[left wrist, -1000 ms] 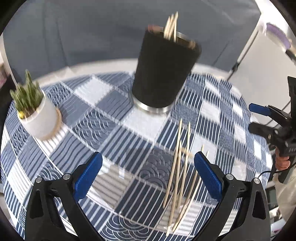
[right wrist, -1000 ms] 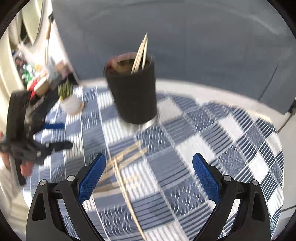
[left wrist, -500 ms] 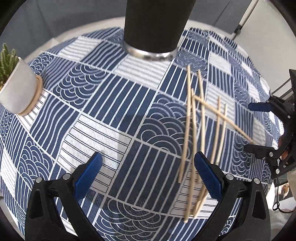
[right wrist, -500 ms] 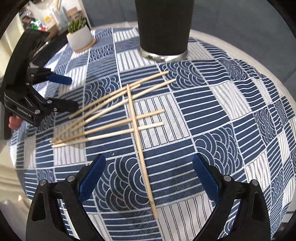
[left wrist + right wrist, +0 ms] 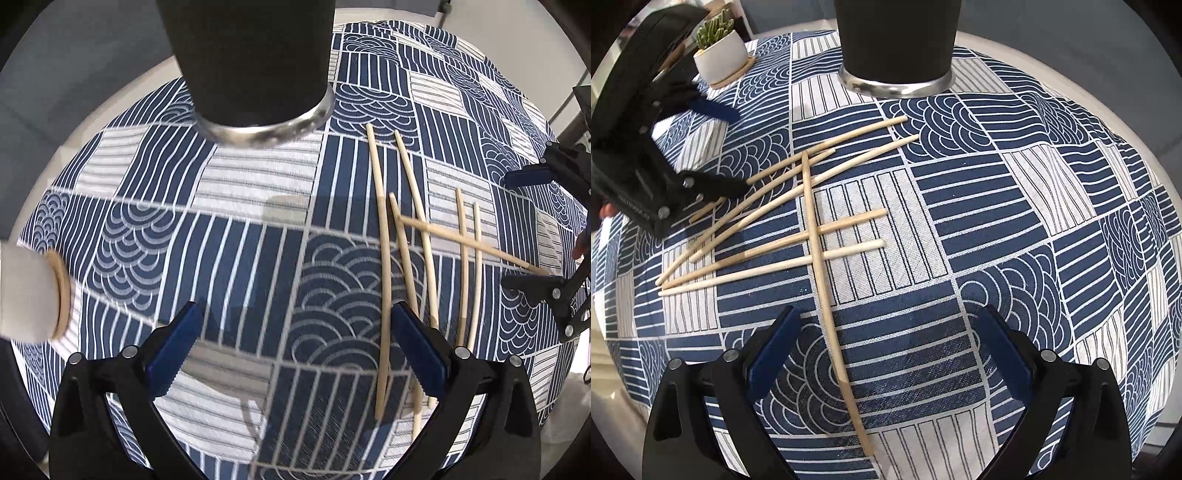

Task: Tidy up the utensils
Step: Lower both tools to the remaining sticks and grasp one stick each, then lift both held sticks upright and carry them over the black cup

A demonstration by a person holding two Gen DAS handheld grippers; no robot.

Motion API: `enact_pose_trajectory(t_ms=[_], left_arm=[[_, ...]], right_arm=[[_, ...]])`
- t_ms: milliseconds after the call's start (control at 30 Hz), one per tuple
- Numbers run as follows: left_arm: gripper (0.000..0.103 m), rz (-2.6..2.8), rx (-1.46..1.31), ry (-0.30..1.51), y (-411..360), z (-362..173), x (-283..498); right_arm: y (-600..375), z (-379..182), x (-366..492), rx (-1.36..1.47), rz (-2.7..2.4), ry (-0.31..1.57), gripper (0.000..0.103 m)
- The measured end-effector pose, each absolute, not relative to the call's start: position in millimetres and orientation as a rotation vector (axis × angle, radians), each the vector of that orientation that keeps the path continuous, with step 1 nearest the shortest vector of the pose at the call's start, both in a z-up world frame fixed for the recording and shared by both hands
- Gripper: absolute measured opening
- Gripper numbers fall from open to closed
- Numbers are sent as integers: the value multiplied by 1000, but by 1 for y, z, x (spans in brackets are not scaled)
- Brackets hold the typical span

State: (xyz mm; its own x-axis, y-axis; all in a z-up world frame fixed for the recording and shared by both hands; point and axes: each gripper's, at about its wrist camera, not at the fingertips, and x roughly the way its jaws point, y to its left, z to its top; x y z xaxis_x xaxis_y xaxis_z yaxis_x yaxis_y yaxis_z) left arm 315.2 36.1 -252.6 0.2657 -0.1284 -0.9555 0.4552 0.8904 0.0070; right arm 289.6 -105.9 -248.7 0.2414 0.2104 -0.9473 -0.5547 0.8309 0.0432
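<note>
Two hand-held grippers hang over a round table (image 5: 1071,66) draped in a blue-and-white patterned cloth (image 5: 1015,206), both pointing steeply down at a scatter of wooden chopsticks (image 5: 783,254). Nearest in the right wrist view, the right gripper (image 5: 886,347) has its blue-padded jaws opening, spread wide and empty; the lower end of one long chopstick (image 5: 827,317) lies on the cloth between them, closer to the left-hand pad, untouched by either. That stick runs away from the gripper and crosses over the other five chopsticks, which lie fanned out roughly side by side on the cloth. Just beyond them, at the left of that view, the left gripper (image 5: 716,147) hovers with its jaws apart over the ends of the fanned sticks. In its own view the left gripper (image 5: 295,350) is wide open and holds nothing, its right-hand pad standing over several stick ends. Farther back a black cup (image 5: 897,40) with a silver base stands upright on the cloth. A small white pot with a green plant (image 5: 720,48) sits on a wooden coaster near the table's far left edge.
</note>
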Motion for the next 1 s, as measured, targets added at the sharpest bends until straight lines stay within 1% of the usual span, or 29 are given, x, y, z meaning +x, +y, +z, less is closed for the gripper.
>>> enact_pose_trajectory(t_ms=[233,367,400,433,467,500,533,567,600,633,667,700,733,767,833,1000], left_arm=[[99,-380,304,1288,26,-252,338],[99,-382,307,1281,17,-253,347],[99,-388,312,1283,15,-253,349],[97,-391,314,1283,13,-253,351],[93,-396,318,1281,10,-252,353],[90,-398,317,1277,4,-252,358],[83,-395,312,1271,2,-250,360],[78,-393,309,1270,8,-246,360],[76,-391,307,1272,6,-245,365],[72,-389,304,1272,5,-244,366],[59,-386,297,1266,5,-242,366],[50,-384,292,1261,5,-239,365],[30,-384,282,1260,11,-236,362],[16,-384,270,1263,16,-236,358],[7,-384,235,1268,19,-235,354],[5,-380,201,1290,29,-234,341]], right_arm=[[-96,-249,306,-344,489,1339,97],[-91,-248,311,-349,485,1340,95],[-92,-247,310,-344,484,1332,93],[-93,-240,309,-334,484,1310,80],[-98,-235,304,-330,486,1304,54],[-99,-232,305,-323,482,1309,41],[-101,-231,305,-328,473,1314,13],[-101,-231,305,-336,467,1307,5],[-103,-231,304,-340,471,1298,5],[-104,-230,302,-343,470,1291,5],[-105,-230,301,-348,461,1291,5],[-106,-230,299,-347,454,1295,5],[-109,-230,298,-337,447,1299,5],[-113,-229,296,-325,440,1300,5],[-122,-230,291,-302,424,1298,5],[-148,-232,280,-250,407,1319,5]])
